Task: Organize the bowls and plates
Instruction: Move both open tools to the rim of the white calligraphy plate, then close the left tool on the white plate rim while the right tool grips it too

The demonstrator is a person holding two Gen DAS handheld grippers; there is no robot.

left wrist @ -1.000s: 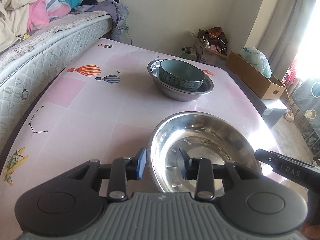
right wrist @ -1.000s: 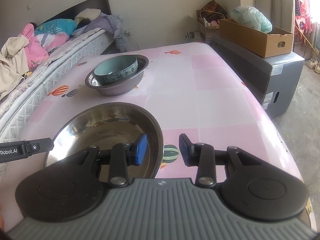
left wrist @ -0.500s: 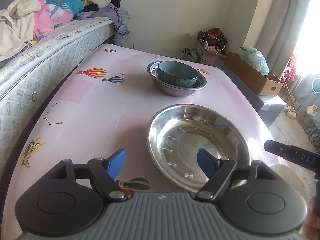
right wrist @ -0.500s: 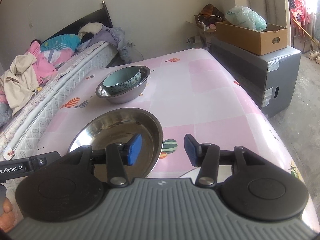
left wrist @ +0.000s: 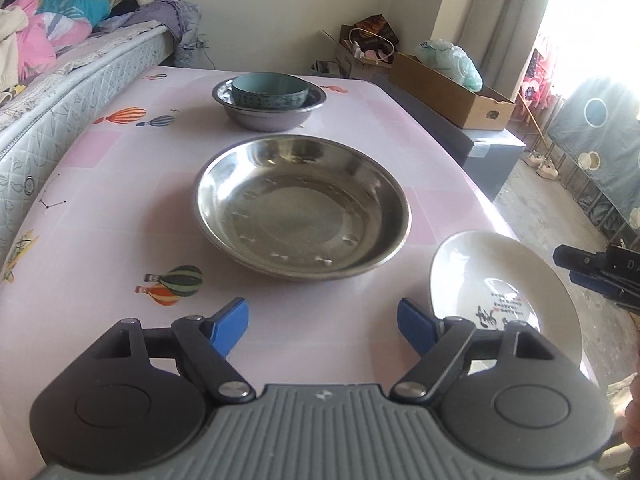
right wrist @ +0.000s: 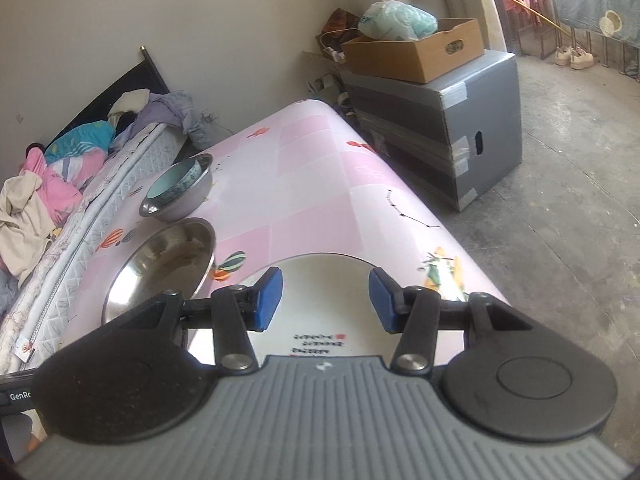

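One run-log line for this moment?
left gripper open, empty | right gripper open over white plate | steel dish on table

You're working at a pink balloon-print surface (left wrist: 120, 208). At ten o'clock a bed (left wrist: 60, 80) is heaped with clothes (left wrist: 36, 40). At two o'clock a cardboard box (right wrist: 416, 50) sits on a grey cabinet (right wrist: 452, 128). Beige walls (left wrist: 260, 8), a bare concrete floor (right wrist: 568, 208), and bright window light at three o'clock.

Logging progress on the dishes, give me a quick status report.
Left claw open, jaws just opened, nothing between them. Right claw open over white plate, not gripping. Steel dish on table, teal bowl nested behind. Nothing in the way.
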